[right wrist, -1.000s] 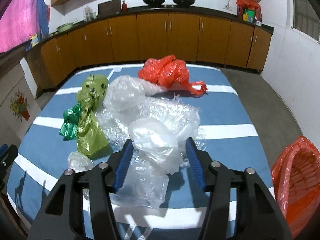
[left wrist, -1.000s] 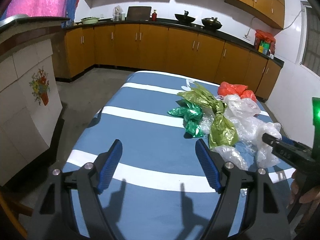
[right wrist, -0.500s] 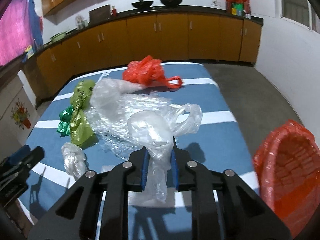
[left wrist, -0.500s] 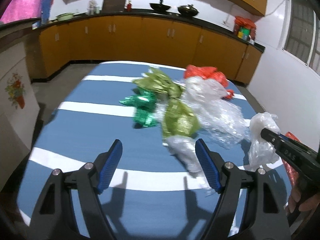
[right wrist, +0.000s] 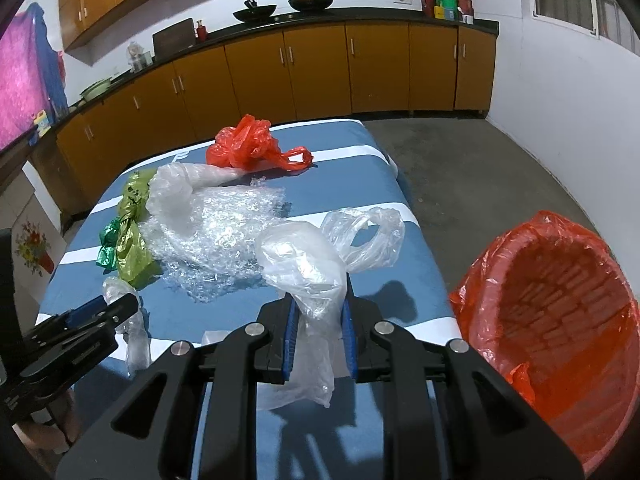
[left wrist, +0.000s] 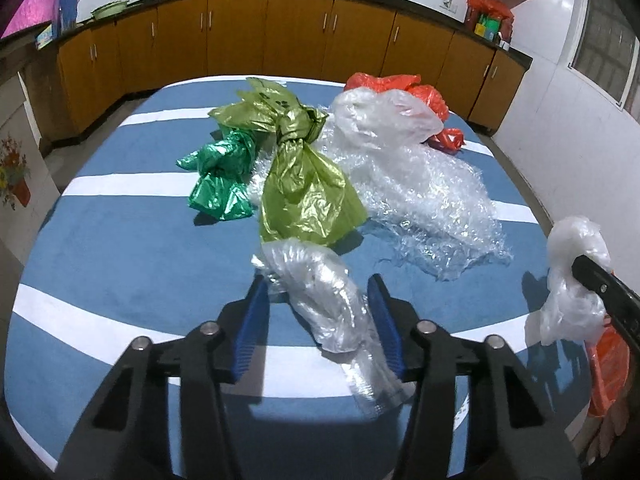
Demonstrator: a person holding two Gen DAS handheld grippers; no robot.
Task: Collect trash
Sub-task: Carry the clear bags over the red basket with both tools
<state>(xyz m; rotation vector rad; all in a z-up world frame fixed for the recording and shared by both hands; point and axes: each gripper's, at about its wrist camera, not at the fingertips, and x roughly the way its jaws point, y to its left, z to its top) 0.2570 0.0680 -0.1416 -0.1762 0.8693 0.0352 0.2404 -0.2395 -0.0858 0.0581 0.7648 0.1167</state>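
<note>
Trash bag sits clamped in my right gripper. My left gripper is closing around a clear wrapper; next, the lined basket to my right.

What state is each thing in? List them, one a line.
Left gripper: jaws closing around a small clear bag, not clamped yet.
Right gripper: shut on a clear plastic bag, lifted.
Light green bag: knotted, lying on the table.
Bubble wrap: crumpled, loose.
Red-lined basket: open, looks empty.
</note>
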